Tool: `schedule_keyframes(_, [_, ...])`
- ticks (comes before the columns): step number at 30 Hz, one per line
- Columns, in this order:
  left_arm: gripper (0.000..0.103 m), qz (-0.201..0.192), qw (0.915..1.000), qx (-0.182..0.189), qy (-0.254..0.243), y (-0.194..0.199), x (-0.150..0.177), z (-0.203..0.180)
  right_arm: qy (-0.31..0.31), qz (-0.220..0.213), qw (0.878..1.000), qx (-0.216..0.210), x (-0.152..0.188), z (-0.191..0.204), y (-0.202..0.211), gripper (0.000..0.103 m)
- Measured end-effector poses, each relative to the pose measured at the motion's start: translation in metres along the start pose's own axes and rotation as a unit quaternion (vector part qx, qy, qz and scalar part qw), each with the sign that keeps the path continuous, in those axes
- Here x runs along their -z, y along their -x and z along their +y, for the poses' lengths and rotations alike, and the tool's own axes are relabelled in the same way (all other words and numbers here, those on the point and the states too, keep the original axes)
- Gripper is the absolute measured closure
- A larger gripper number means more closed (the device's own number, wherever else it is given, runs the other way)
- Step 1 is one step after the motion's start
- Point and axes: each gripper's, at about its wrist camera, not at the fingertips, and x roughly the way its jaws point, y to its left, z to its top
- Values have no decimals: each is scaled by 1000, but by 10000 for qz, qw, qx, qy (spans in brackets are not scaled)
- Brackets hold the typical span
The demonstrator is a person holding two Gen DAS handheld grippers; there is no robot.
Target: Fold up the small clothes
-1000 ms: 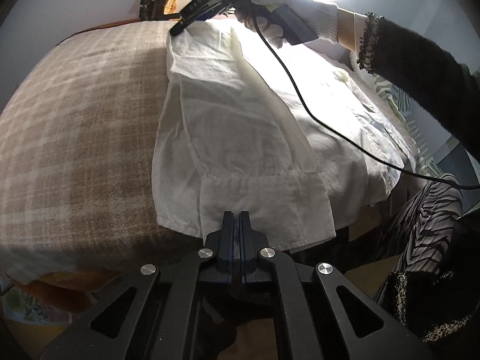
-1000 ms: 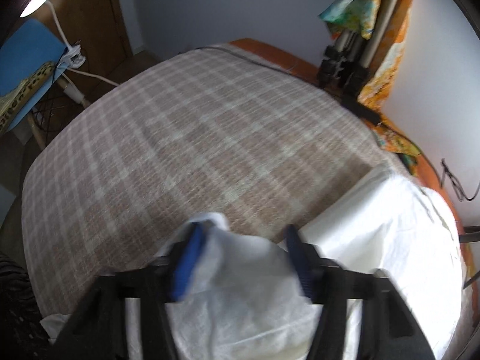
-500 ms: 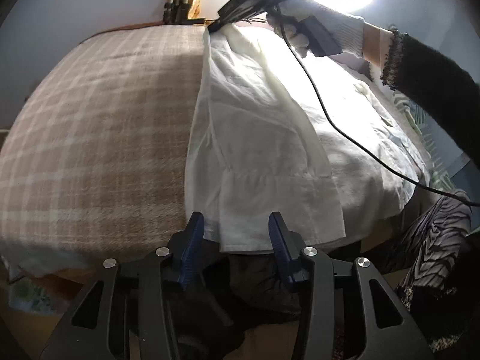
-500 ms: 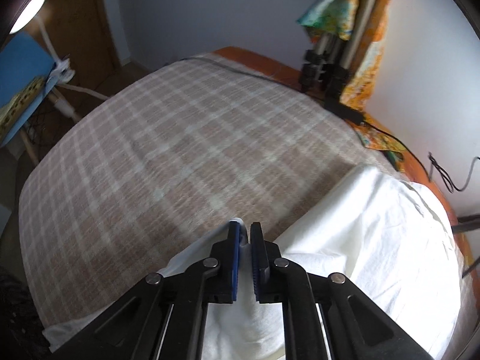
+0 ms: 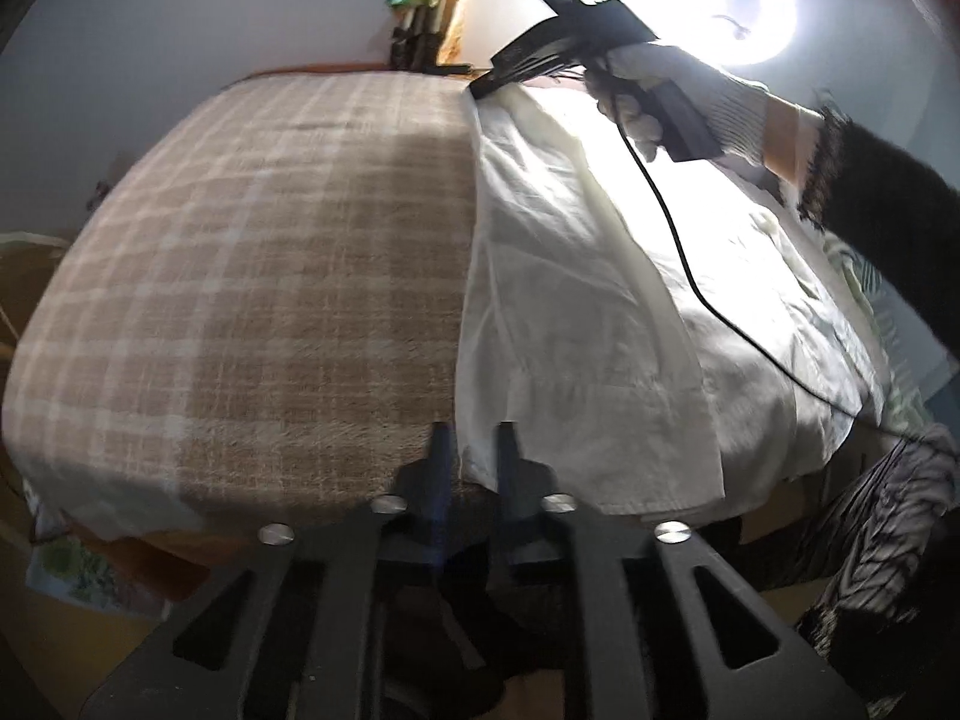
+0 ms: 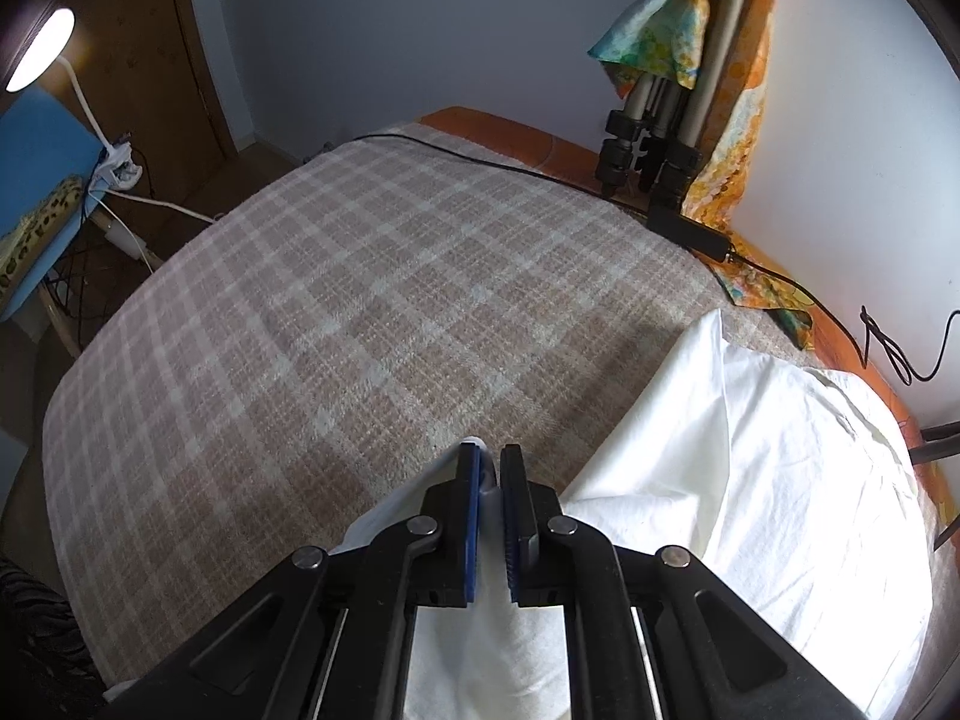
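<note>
A white shirt (image 5: 588, 312) lies flat on the right half of a beige plaid blanket (image 5: 270, 270). My left gripper (image 5: 474, 444) is at the near left corner of its hem. Its jaws are closing with the cloth edge between them, and a gap still shows beside the pads. At the shirt's far corner my right gripper (image 5: 480, 87) is held by a white-gloved hand (image 5: 678, 90). In the right wrist view that gripper (image 6: 490, 465) is shut on a pinch of the white shirt (image 6: 750, 480) just above the blanket (image 6: 360, 330).
Tripod legs (image 6: 648, 138), a colourful cloth (image 6: 654, 12) and a black power adapter (image 6: 690, 231) stand at the bed's far edge. A lamp (image 6: 39, 48) and a blue board (image 6: 36, 180) are to the left. A black cable (image 5: 678, 240) trails across the shirt. A ring light (image 5: 750, 6) glares.
My left gripper opened from shut, slid left along the hem to the shirt's corner, and its jaws have narrowed again. My right gripper closed on the shirt's far corner and has stayed there.
</note>
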Motion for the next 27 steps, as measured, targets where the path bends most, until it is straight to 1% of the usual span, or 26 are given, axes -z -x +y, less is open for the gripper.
schedule_keyframes(1, [74, 62, 9999, 69, 78, -3, -1, 1, 34, 7, 10000, 29, 0, 2, -1, 99])
schedule_keyframes(4, [71, 312, 9993, 173, 109, -18, -3, -3, 22, 18, 10000, 65, -3, 5, -2, 99])
schedule_keyframes(6, [71, 257, 9995, 180, 49, -18, -4, -7, -40, 16, 10000, 83, -5, 4, -2, 99])
schedule_keyframes(7, [74, 272, 9992, 291, 13, -21, -6, -10, -64, 13, 9999, 99, -6, 3, -1, 99])
schedule_keyframes(8, [83, 233, 9992, 330, -53, -21, -5, -13, -85, 20, 9999, 125, -7, 3, -1, 99])
schedule_keyframes(9, [99, 236, 9992, 294, -157, -23, -4, -18, -100, 43, 9998, 146, -7, 2, -2, 99])
schedule_keyframes(11, [99, 173, 9992, 280, -209, -22, -2, -17, -93, 136, 9997, 174, -7, 3, -3, 98])
schedule_keyframes(12, [99, 136, 9993, 313, -170, -20, -2, -16, -98, 231, 9995, 205, -7, 3, -4, 94])
schedule_keyframes(13, [99, 74, 9993, 341, -126, -18, -3, -14, -122, 308, 9991, 273, -8, 2, -4, 72])
schedule_keyframes(14, [99, 37, 9993, 349, -119, -17, -4, -15, -203, 359, 9984, 387, -9, 0, -1, 61])
schedule_keyframes(15, [99, -27, 9992, 389, -117, -14, -4, -16, -318, 354, 9980, 420, -10, -2, 4, 47])
schedule_keyframes(16, [99, -72, 9990, 409, -136, -12, -3, -16, -466, 340, 9977, 366, -11, -5, 10, 45])
schedule_keyframes(18, [99, -170, 9987, 425, -237, -8, -2, -19, -747, 410, 9963, 121, -14, -7, 21, 45])
schedule_keyframes(20, [99, -266, 9980, 499, -289, -4, -2, -22, -895, 652, 9939, 2, -17, -3, 25, 45])
schedule_keyframes(23, [99, -390, 9968, 611, -331, 1, -6, -25, -997, 938, 9906, -38, -20, 10, 23, 45])
schedule_keyframes(25, [100, -447, 9960, 661, -393, 5, -7, -28, -1057, 1165, 9875, 63, -23, 17, 12, 40])
schedule_keyframes(27, [100, -478, 9950, 665, -570, 6, -7, -35, -1152, 1439, 9827, 156, -23, 26, -3, 40])
